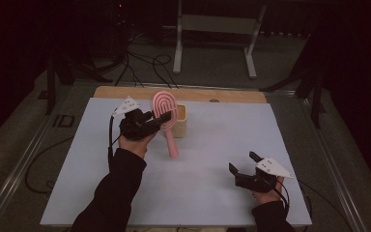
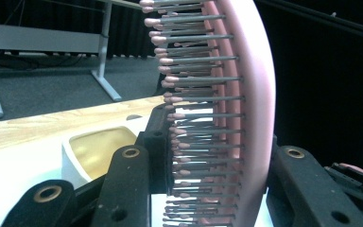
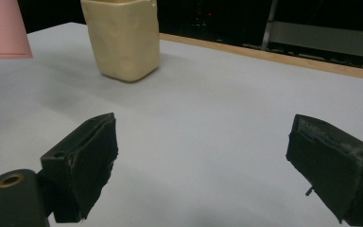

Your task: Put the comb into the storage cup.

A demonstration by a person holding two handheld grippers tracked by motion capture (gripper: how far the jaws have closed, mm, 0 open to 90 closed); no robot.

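Left gripper (image 1: pixel 160 119) jaws clamp pink hairbrush (image 1: pixel 166 116) by its head, centre frame, handle hanging beside cream cup (image 1: pixel 180 121). Right gripper (image 1: pixel 244 163) jaws wide, empty, lower right. Advice: lift handle clear of rim, lower it in vertically.

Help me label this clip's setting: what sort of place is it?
Probably a lab or studio set up for recording, not a home: a white-topped work table on a wooden board, loose black cables on grey carpet, dark curtained surroundings, and a white metal stand behind.
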